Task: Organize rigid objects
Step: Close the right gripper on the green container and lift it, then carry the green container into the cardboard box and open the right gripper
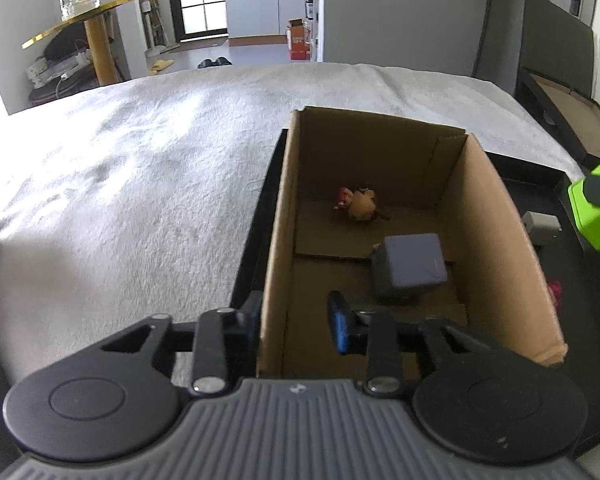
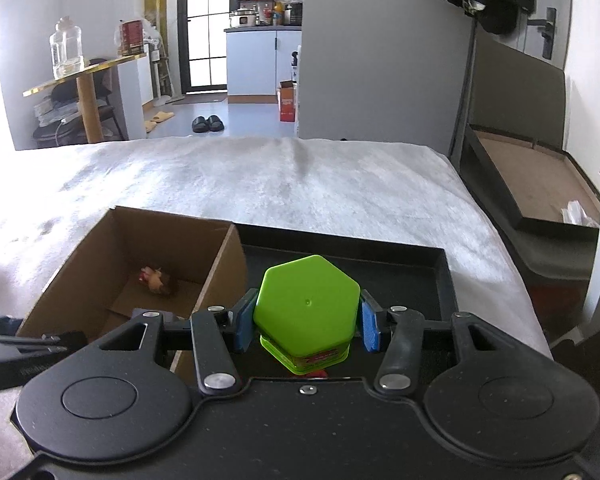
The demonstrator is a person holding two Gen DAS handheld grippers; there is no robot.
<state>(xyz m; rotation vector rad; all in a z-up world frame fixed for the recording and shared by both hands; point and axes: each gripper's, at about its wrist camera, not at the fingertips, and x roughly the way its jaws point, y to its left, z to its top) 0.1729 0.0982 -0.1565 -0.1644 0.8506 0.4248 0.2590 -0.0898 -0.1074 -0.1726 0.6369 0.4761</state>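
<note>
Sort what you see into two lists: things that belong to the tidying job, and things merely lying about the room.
Part of the job:
- green hexagonal container, held in the right gripper
- cardboard box
- grey cube and small figurine inside it
- black tray
- left gripper, straddling the box wall

Lying about:
- glass jar
- black slippers

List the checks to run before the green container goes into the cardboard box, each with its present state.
1. Right gripper shut on the green hexagonal container, blue pads on opposite sides: ok.
2. Container lifted off the black tray: cannot tell.
3. Cardboard box open on top: ok.
4. Bare floor left in the box beside the grey cube and small figurine: ok.
5. Left gripper out of the drop path: not ok, one finger is inside the box, astride its near left wall.
</note>
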